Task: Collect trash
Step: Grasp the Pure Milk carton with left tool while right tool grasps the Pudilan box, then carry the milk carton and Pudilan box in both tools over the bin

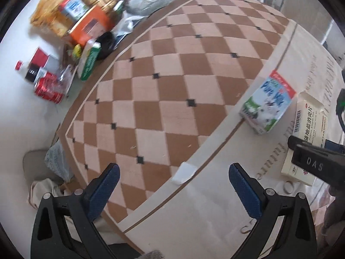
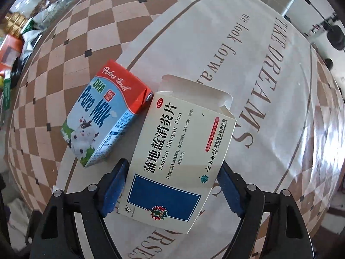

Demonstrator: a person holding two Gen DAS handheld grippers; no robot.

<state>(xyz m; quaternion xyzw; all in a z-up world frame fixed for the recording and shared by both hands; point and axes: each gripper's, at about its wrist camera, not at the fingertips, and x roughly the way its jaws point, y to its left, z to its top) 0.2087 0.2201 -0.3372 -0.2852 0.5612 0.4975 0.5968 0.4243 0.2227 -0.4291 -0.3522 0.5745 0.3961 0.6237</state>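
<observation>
Straddling the medicine box [image 2: 179, 161], the right gripper [image 2: 172, 185] has a blue pad at each long side of the carton, low in the centre of the right wrist view; whether the pads already press the cardboard I cannot tell. The box looks like light, empty card with its end flap open toward the top of the frame, so a hard squeeze could probably crush it, and a weak one might let it slide out. The milk carton [image 2: 103, 116] lies just beside it to the left, one corner touching or nearly so, and could get nudged or dragged along as the box lifts.

The left gripper [image 1: 172, 185] hangs wide open and empty over the checkered rug [image 1: 172, 75]. A small white scrap [image 1: 184, 172] sits between its fingers. More litter, including a red can [image 1: 48, 88] and an orange box [image 1: 89, 28], crowds the upper left of the left view.
</observation>
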